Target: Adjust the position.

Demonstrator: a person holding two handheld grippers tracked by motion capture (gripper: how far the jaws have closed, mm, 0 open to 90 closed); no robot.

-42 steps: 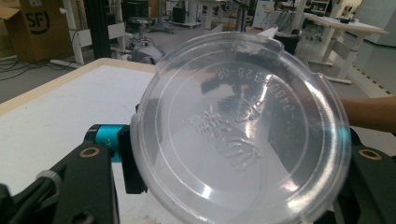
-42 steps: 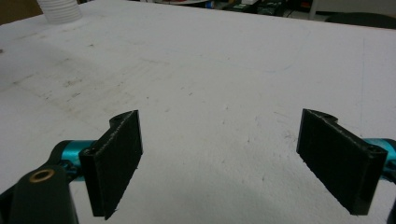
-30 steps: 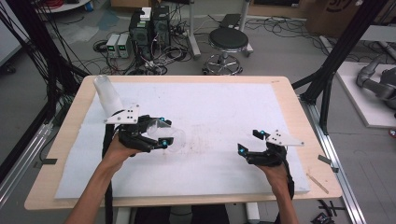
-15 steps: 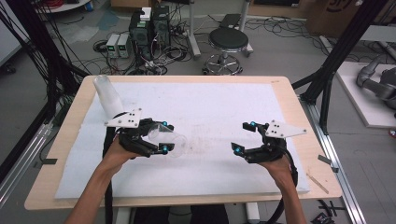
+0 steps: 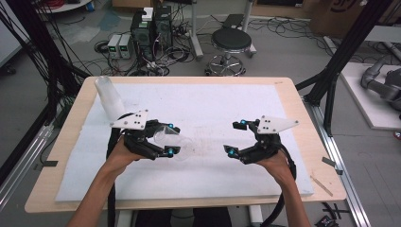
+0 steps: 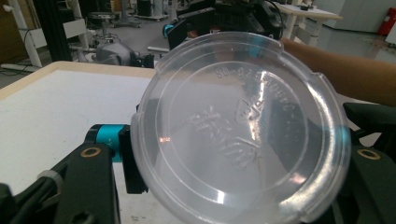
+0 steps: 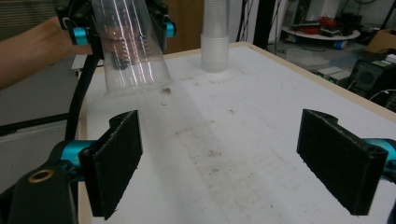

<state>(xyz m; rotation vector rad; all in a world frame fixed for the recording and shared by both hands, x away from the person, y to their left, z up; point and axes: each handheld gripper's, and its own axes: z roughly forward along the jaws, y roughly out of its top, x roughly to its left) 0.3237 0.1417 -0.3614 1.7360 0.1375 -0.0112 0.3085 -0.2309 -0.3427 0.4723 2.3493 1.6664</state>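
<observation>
Cup [image 5: 174, 142] in left tongs [image 5: 169, 140] (right tongs [image 5: 235, 138] opposite), cup stack [image 5: 108, 98] behind.

A lab: cabled electronics boxes [image 5: 150, 28]; black rig frames [image 5: 347, 47]; stool [image 5: 231, 40].

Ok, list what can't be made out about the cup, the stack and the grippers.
- Left gripper, left gripper view: the clear cup's base hides its right jaw's pad.
- Cup base lettering, same view: too blurred to read.
- Stack of cups, right gripper view: top cut off by the edge; count unclear.
- Right gripper: nothing between its jaws.
</observation>
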